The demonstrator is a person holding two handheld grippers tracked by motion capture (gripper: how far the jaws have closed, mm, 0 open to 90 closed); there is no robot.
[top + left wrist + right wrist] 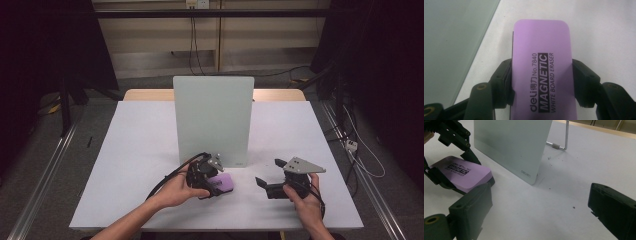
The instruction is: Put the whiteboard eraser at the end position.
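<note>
As seen from the high view, the purple eraser is held low over the table by the left gripper, just before the upright whiteboard; the right gripper is kept apart, its jaws wide and empty. In the left gripper view, both sides of the eraser are clamped by the jaws. In the right gripper view, the whiteboard is seen unmarked. The grasp is judged complete; a lift to the board face is called for next.
</note>
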